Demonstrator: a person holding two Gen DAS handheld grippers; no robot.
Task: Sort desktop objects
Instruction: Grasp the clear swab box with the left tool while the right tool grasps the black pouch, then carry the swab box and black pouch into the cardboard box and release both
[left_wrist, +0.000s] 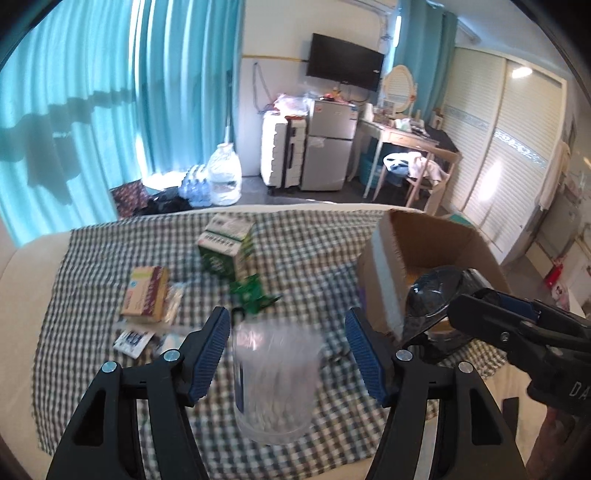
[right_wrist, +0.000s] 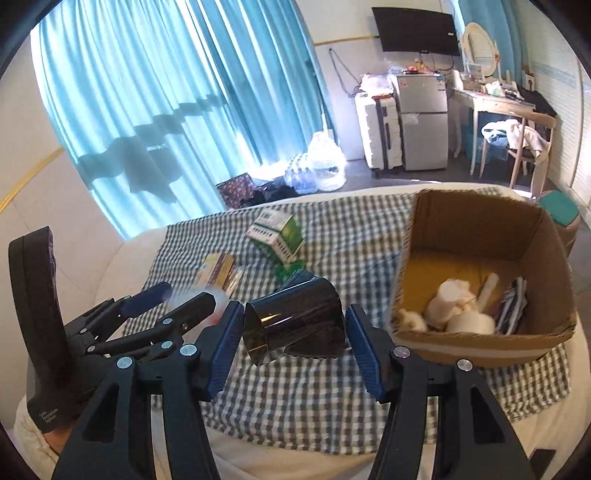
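Observation:
A clear plastic jar of cotton swabs (left_wrist: 275, 380) sits between the open fingers of my left gripper (left_wrist: 290, 354), blurred; contact is unclear. A shiny black cup-like object (right_wrist: 295, 321) lies on its side between the open fingers of my right gripper (right_wrist: 295, 347), just left of the cardboard box (right_wrist: 546, 236); it also shows in the left wrist view (left_wrist: 436, 295). The box holds white rolls (right_wrist: 454, 306) and a striped cloth (right_wrist: 511, 306). On the checked cloth (left_wrist: 295, 240) lie a green carton (left_wrist: 227, 247), a brown packet (left_wrist: 146, 291) and small sachets (left_wrist: 133, 339).
The table is round and cream, with its edge near both grippers. The left gripper (right_wrist: 173, 306) appears left of the right one in the right wrist view. Behind are blue curtains, water bottles, a fridge, a desk and a chair.

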